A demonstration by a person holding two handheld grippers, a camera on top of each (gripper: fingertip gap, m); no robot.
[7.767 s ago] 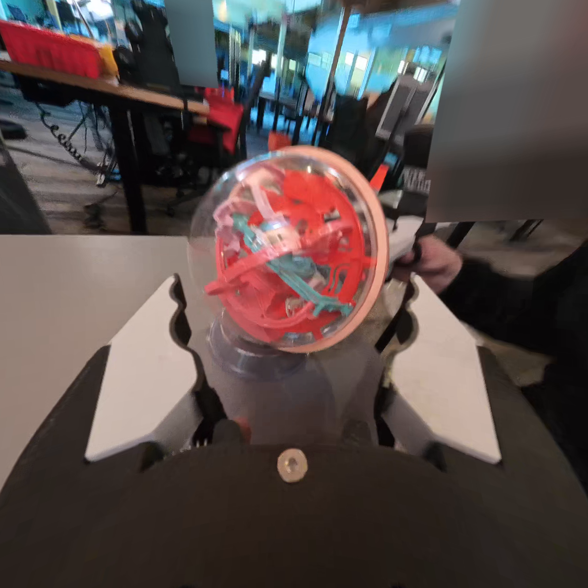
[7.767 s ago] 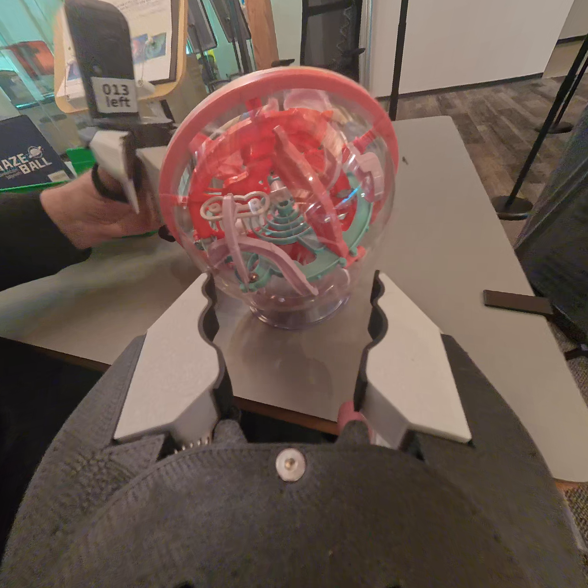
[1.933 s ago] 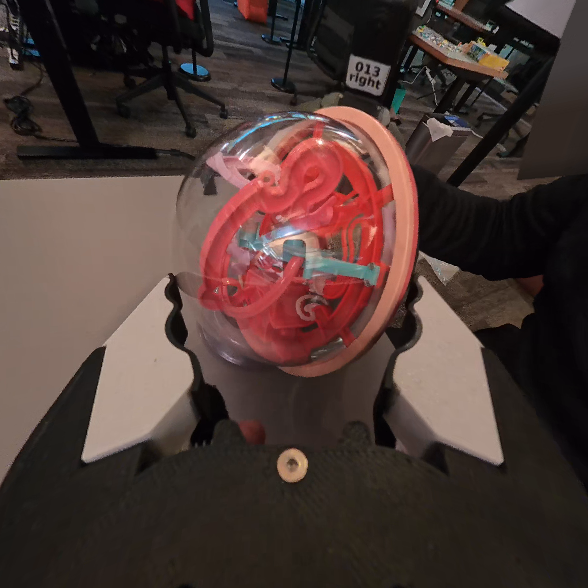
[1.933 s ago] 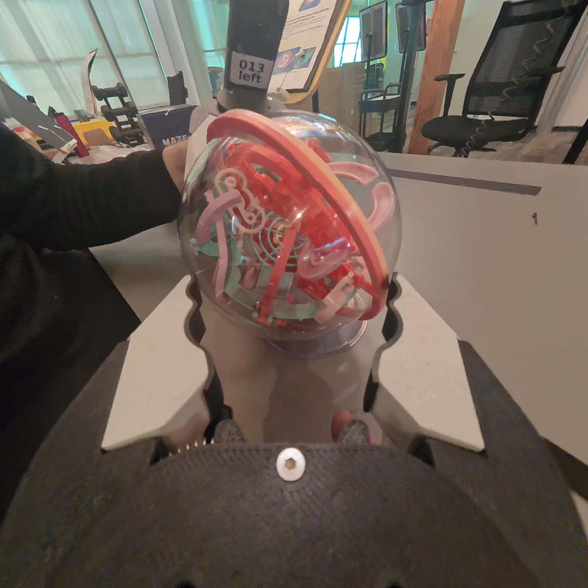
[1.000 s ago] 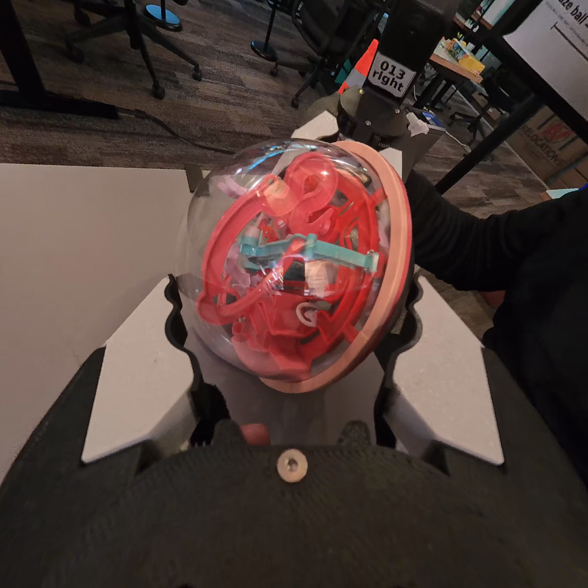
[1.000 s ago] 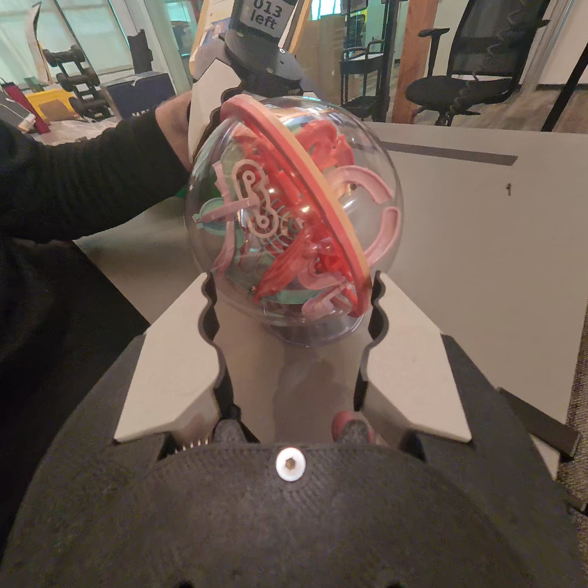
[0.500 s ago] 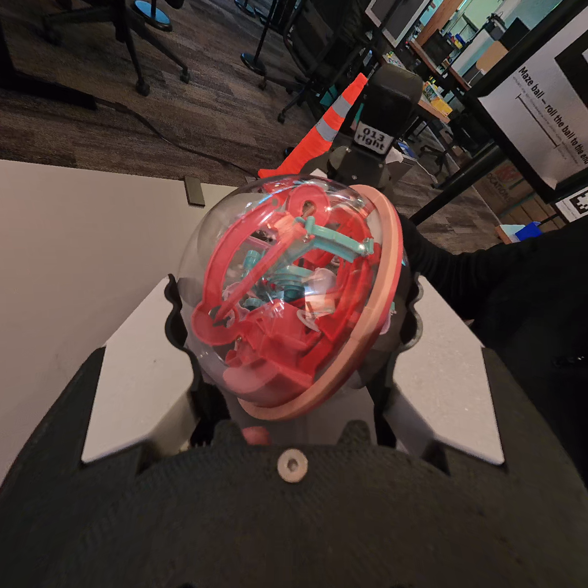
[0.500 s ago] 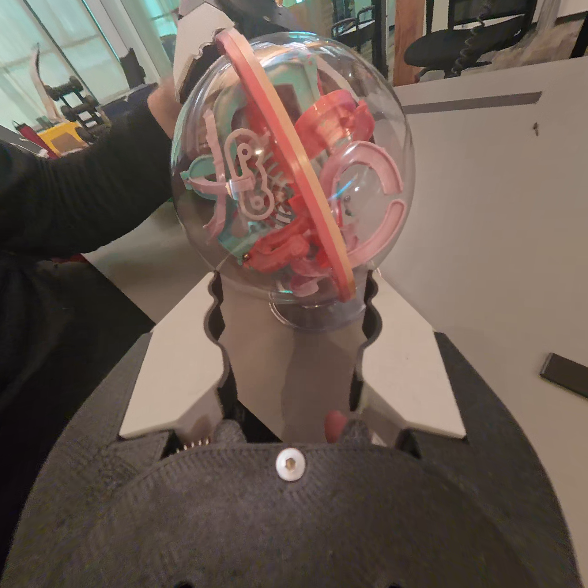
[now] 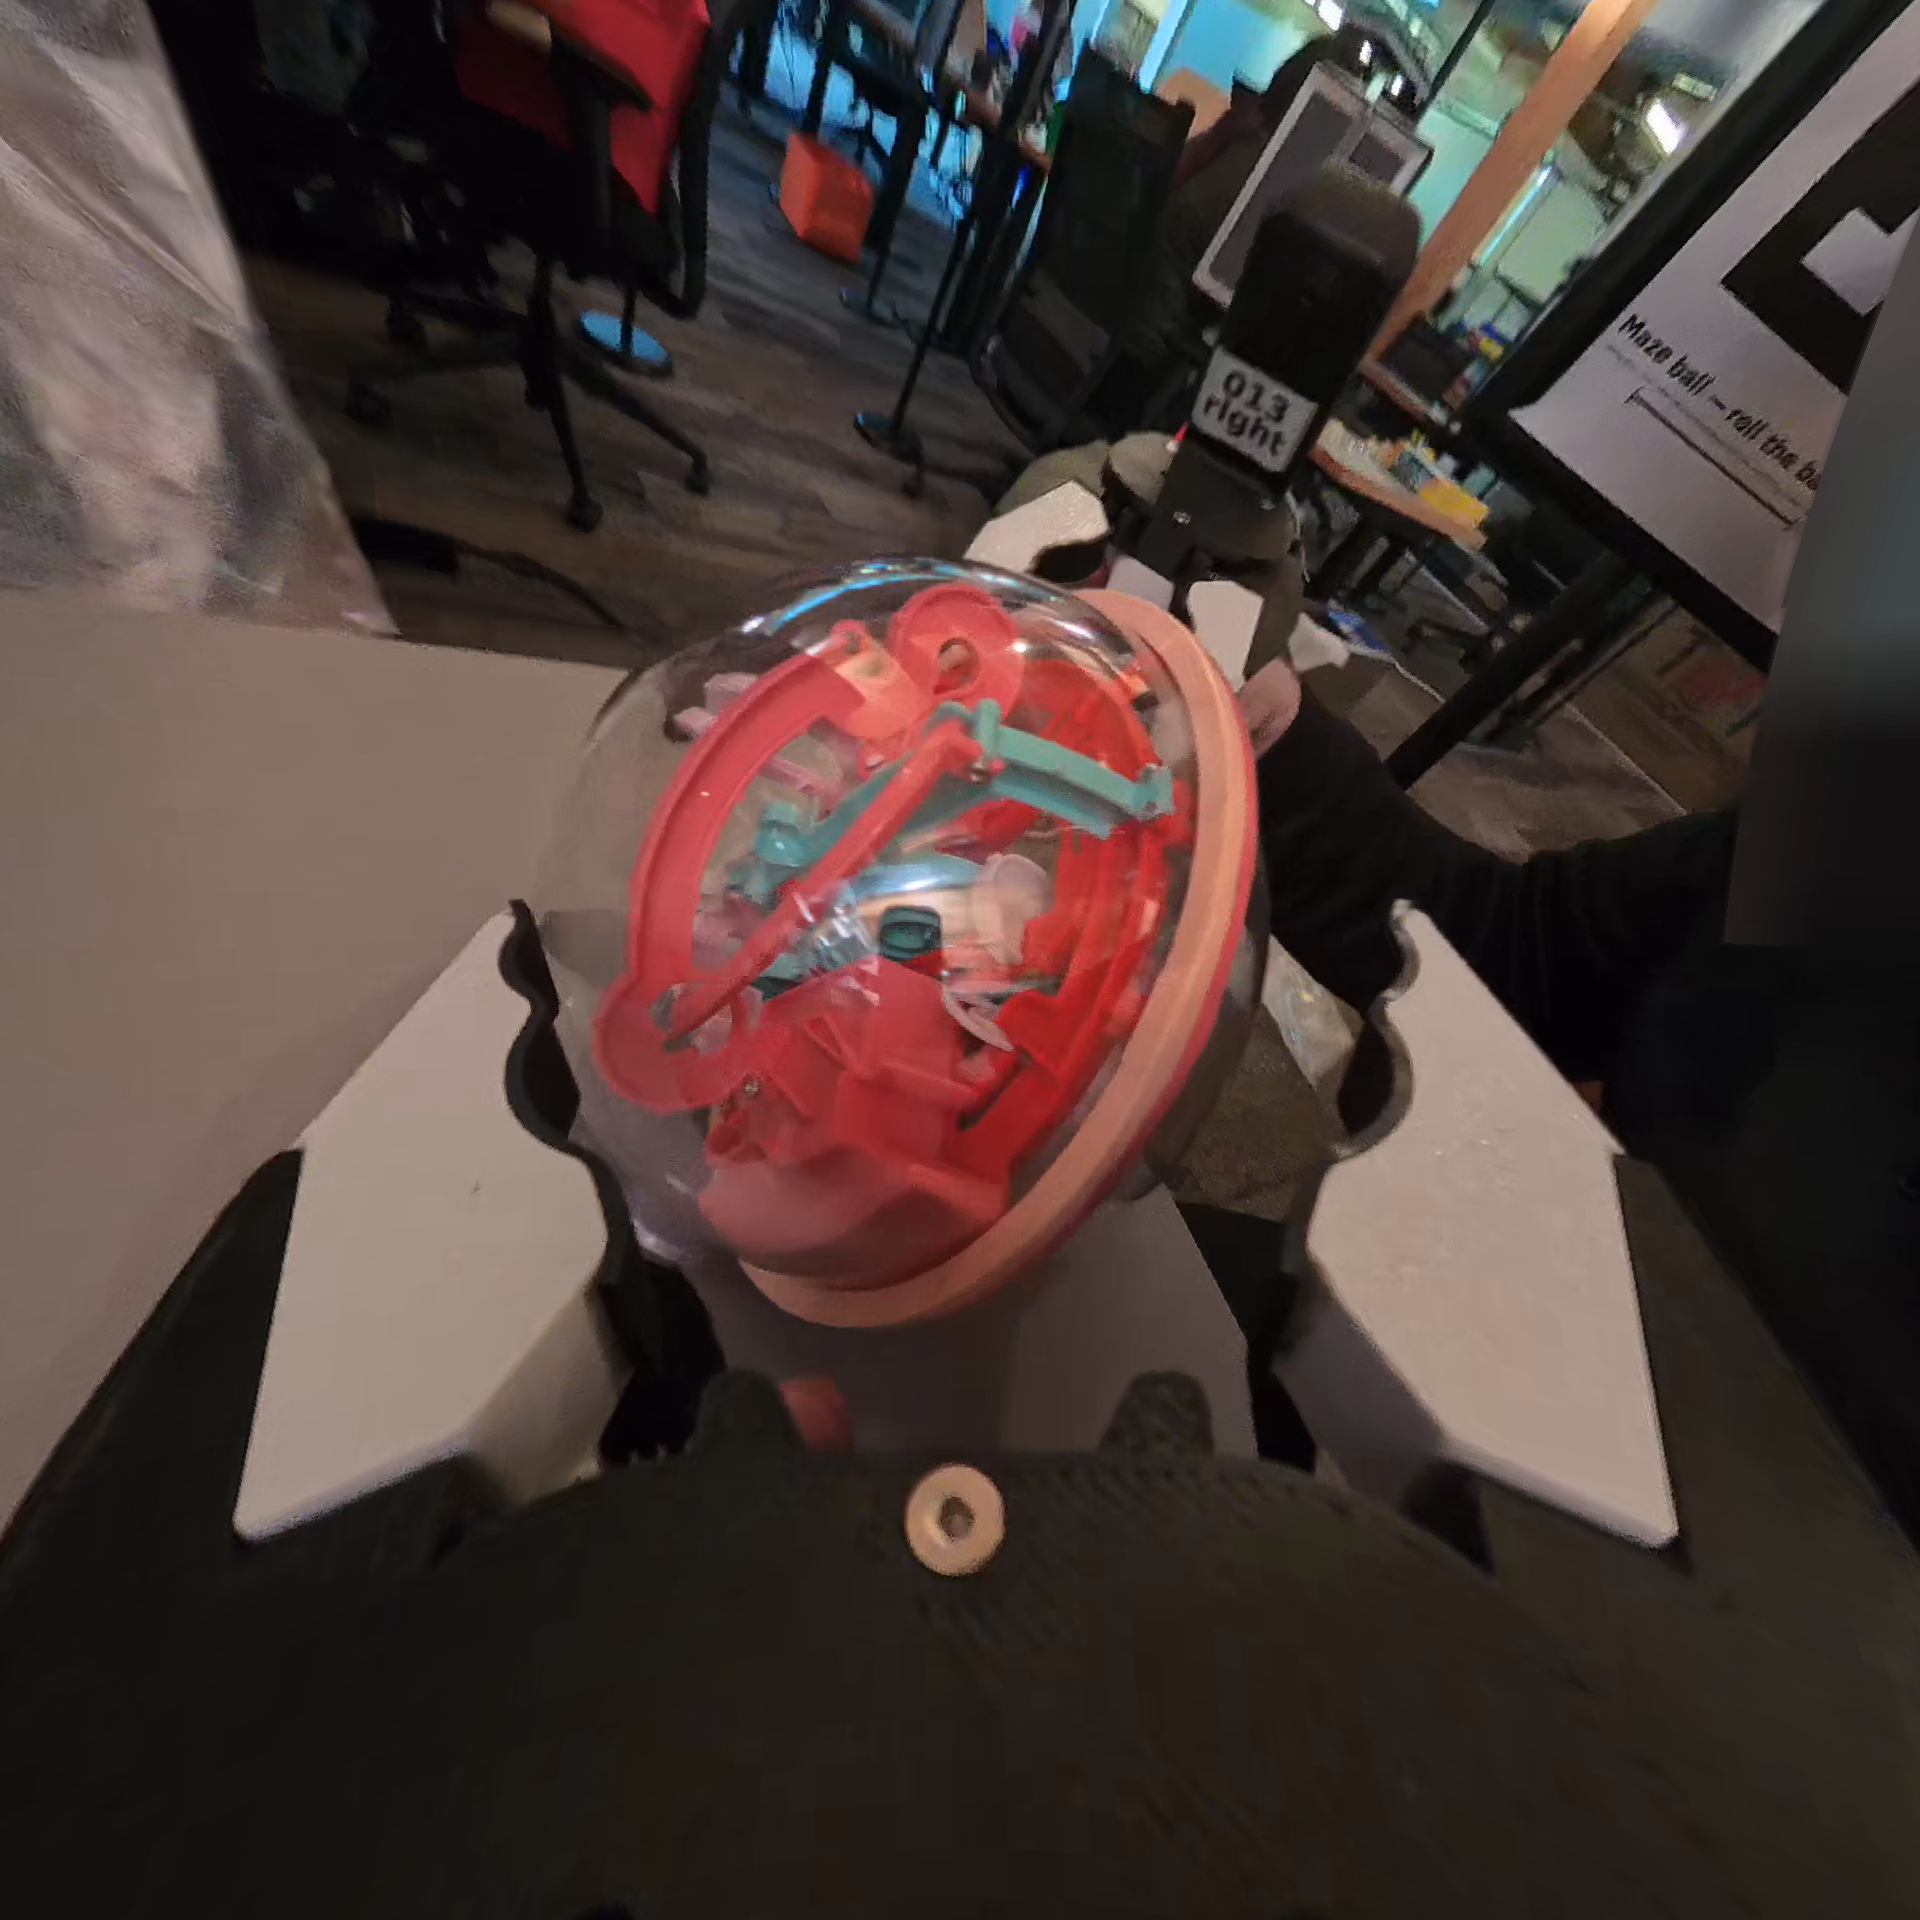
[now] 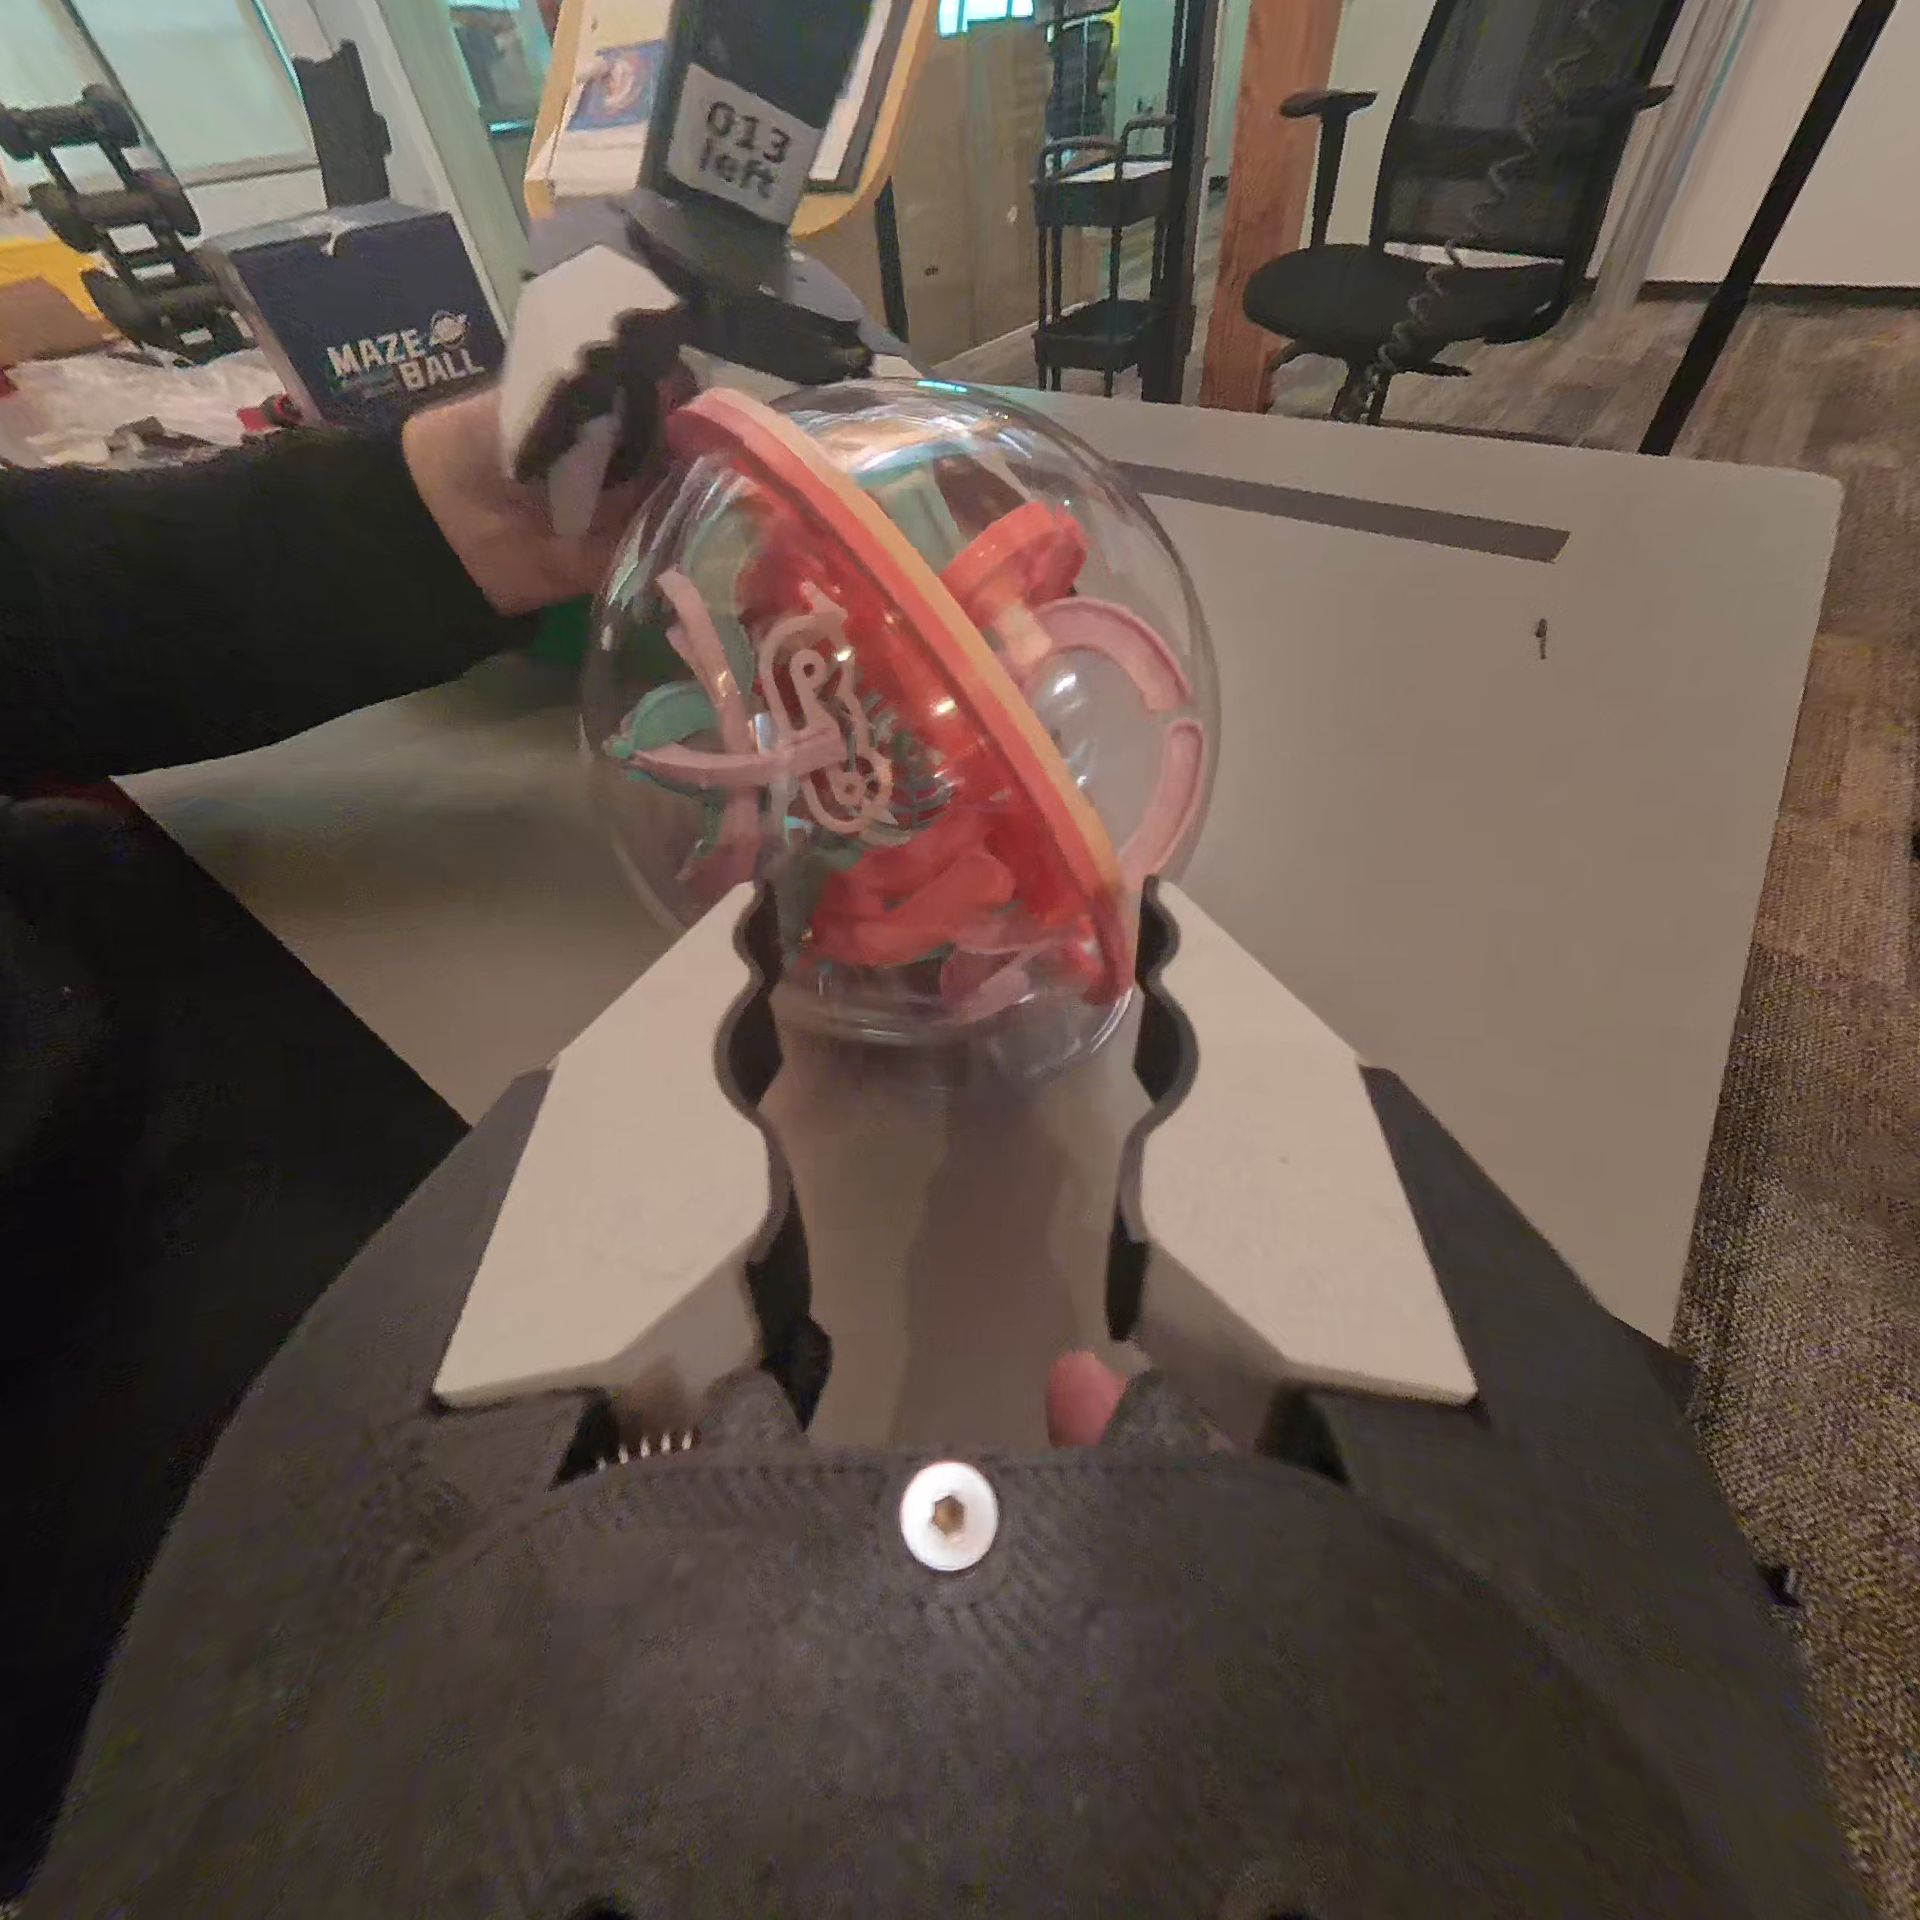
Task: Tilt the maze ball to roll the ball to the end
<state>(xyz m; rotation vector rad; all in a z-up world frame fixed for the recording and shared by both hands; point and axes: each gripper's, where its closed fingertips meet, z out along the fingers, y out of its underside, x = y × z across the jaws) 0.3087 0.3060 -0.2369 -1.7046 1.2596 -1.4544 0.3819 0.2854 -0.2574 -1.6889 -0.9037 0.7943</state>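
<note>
- Since half a second ago the maze ball (image 9: 904,935) has been rolled further: in the left wrist view its pink equator ring (image 9: 1195,935) now leans more to the right and the teal track (image 9: 1070,774) sits higher, near the top of the sphere. In the right wrist view the ring (image 10: 914,665) has swung from near upright to a slant running from upper left to lower right.
- The left gripper (image 9: 956,1039) is pinching the ball: the clear shell fills the gap, with the left finger against it and the right fingertip close by the ring.
- The right gripper (image 10: 940,935) clamps the sphere's lower part (image 10: 894,727) between its two fingertips; its jaws stand narrower than the left pair's.
- So the ball is held from opposite sides, just ahead of each gripper's tips and lifted off the grey table (image 10: 1455,727); no stand shows beneath it now.
- The far gripper's black handle (image 9: 1288,405) appears behind the ball in the left view, with the person's hand (image 10: 488,509) and dark sleeve visible in the right view.
- Progress: I cannot pick out the small rolling ball among the red, pink and teal tracks, so how far it has travelled is not clear. Tilting is plainly under way; I judge that reaching the end is not yet done.
- A dark blue box (image 10: 364,312) stands well beyond the left gripper.
</note>
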